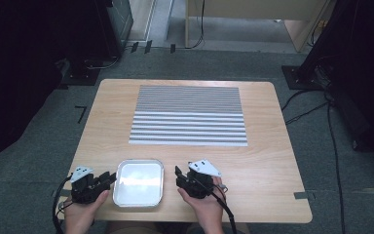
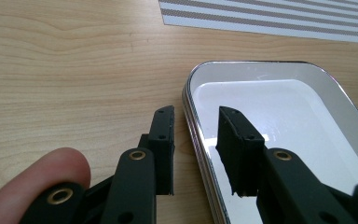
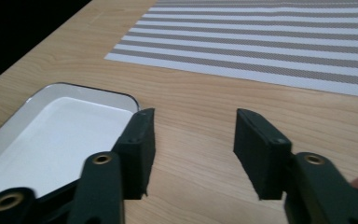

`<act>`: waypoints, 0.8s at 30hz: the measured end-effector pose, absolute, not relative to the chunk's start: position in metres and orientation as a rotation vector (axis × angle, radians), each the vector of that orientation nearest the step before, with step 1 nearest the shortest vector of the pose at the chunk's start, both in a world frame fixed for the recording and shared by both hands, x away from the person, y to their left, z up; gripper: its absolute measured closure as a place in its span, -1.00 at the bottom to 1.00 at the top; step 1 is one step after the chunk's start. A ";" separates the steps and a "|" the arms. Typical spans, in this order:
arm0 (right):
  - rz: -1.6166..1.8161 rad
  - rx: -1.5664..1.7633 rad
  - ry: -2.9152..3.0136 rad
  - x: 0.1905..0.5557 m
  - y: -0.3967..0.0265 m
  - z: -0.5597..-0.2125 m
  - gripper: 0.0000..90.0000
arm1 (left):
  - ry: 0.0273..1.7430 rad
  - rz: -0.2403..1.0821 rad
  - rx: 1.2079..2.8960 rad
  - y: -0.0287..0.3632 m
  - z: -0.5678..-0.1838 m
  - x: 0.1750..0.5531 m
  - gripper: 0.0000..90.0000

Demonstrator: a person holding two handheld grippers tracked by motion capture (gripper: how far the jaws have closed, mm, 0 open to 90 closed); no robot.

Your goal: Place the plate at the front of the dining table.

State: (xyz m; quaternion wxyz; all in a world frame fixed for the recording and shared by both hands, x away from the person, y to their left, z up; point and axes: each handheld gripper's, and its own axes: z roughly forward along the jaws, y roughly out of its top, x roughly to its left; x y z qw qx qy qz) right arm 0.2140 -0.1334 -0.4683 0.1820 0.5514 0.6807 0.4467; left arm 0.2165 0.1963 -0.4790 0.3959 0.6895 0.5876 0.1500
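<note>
A shallow white metal tray (image 1: 139, 162) with a shiny rim lies empty near the table's front edge. My left gripper (image 1: 111, 178) is at its left side. In the left gripper view the jaws (image 2: 196, 116) straddle the tray's rim (image 2: 193, 121), one outside on the wood and one over the white floor. A gap shows on each side, so it stands open. My right gripper (image 1: 178, 176) is just right of the tray. Its jaws (image 3: 193, 121) are apart over bare wood with nothing between them, and the left jaw is near the tray's corner (image 3: 98, 93).
A grey-and-white striped placemat (image 1: 189, 114) covers the middle and far part of the wooden table (image 1: 272, 146). Bare wood lies right of the right gripper. Cables and dark equipment stand on the floor around the table.
</note>
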 end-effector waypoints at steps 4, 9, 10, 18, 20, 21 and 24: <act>1.331 1.557 1.906 0.214 -0.123 -0.470 0.29 | 1.496 0.376 1.740 0.197 -0.479 0.217 0.51; 1.414 1.572 1.886 0.214 -0.112 -0.471 0.41 | 1.486 0.384 1.742 0.197 -0.480 0.217 0.49; 1.419 1.579 1.882 0.214 -0.110 -0.472 0.46 | 1.485 0.407 1.737 0.196 -0.480 0.216 0.44; 1.393 1.622 1.911 0.215 -0.097 -0.478 0.69 | 1.484 0.390 1.743 0.195 -0.480 0.216 0.46; 1.388 1.647 1.915 0.215 -0.094 -0.480 0.73 | 1.486 0.395 1.758 0.194 -0.479 0.216 0.55; 1.379 1.647 1.915 0.215 -0.092 -0.482 0.75 | 1.485 0.398 1.766 0.193 -0.479 0.216 0.62; 1.372 1.655 1.921 0.215 -0.087 -0.485 0.84 | 1.474 0.377 1.785 0.192 -0.479 0.216 0.73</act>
